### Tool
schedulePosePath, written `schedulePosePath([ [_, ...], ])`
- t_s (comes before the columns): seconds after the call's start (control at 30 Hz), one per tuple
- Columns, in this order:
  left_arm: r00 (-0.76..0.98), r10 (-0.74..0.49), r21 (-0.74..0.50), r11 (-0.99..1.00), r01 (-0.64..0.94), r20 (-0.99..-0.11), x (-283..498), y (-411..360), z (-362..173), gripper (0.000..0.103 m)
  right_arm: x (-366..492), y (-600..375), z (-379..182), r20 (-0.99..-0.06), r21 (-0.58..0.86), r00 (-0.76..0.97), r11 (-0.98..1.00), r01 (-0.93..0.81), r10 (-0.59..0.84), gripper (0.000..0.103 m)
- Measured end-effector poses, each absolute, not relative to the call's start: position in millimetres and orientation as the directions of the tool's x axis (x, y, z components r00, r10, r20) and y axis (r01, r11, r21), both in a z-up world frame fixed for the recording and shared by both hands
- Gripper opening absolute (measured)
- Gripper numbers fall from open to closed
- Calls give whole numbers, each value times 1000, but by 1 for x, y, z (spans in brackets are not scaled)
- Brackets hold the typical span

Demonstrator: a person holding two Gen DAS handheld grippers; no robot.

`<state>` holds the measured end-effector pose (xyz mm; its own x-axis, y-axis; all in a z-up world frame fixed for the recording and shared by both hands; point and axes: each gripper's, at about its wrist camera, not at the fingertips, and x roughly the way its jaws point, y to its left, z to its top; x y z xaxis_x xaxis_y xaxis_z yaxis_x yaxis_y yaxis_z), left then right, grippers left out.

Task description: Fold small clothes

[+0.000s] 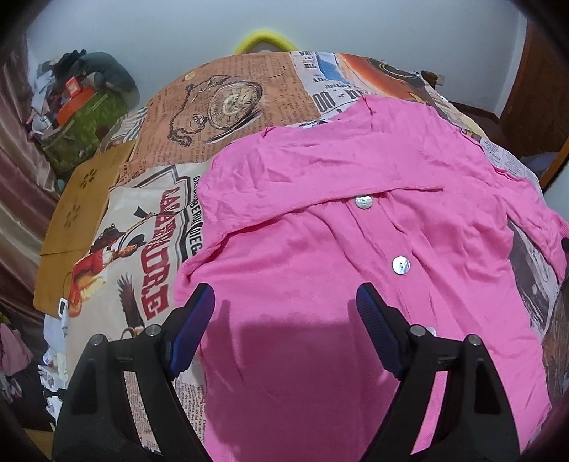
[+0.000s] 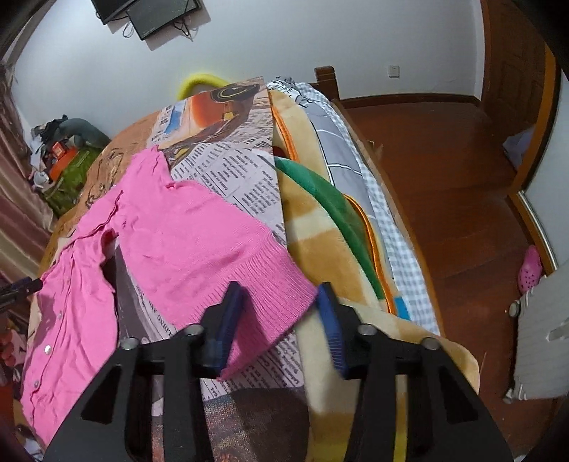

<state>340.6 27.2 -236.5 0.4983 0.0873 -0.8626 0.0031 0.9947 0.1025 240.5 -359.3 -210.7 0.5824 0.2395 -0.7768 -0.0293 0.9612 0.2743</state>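
White walls (image 2: 320,42), wooden floor (image 2: 444,177), cluttered bed (image 2: 320,220).

— What do we have around us here?

— We see a printed cloth with newspaper text and a pocket watch picture (image 1: 227,103) spread flat. Beside it lies a plush beige blanket with a green band (image 2: 320,199), then grey checked bedding (image 2: 359,170).

— And further off?

— A reddish wooden floor (image 2: 444,184), a pink perforated clog (image 2: 530,272) on it, and two dark screens (image 2: 149,14) on the pale wall.

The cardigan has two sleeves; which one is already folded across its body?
The sleeve lying across the chest above the top button; the other is spread sideways.
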Motion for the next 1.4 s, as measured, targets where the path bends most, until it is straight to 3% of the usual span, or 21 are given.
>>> schedulePosePath([
  [0.03, 499, 82, 97, 995, 6, -863, 340, 27, -237, 82, 241, -358, -208, -775, 264, 588, 964, -32, 232, 15],
  [0.1, 500, 73, 91, 996, 11, -863, 340, 27, -237, 82, 240, -355, -203, -773, 234, 599, 972, -34, 207, 10],
  [0.37, 519, 46, 58, 998, 6, -853, 339, 37, -234, 82, 242, -339, -156, -709, 176, 683, 982, -69, 175, 9],
  [0.87, 562, -32, -72, 996, -50, -827, 340, 88, -228, 82, 306, -183, -88, -644, 213, 630, 892, -398, 434, 8],
  [1.03, 563, 17, -22, 998, -63, -826, 337, 104, -233, 82, 327, -108, -96, -663, 197, 564, 841, -503, 492, 8],
  [1.3, 550, 50, -3, 996, -94, -834, 329, 129, -238, 82, 337, -20, -157, -746, 246, 393, 770, -588, 538, 8],
  [1.37, 549, 53, -3, 995, -100, -834, 329, 132, -238, 82, 334, -7, -165, -764, 244, 363, 759, -603, 534, 10],
  [1.4, 549, 52, -4, 995, -101, -834, 328, 132, -237, 82, 331, -3, -166, -767, 239, 356, 752, -615, 535, 16],
])
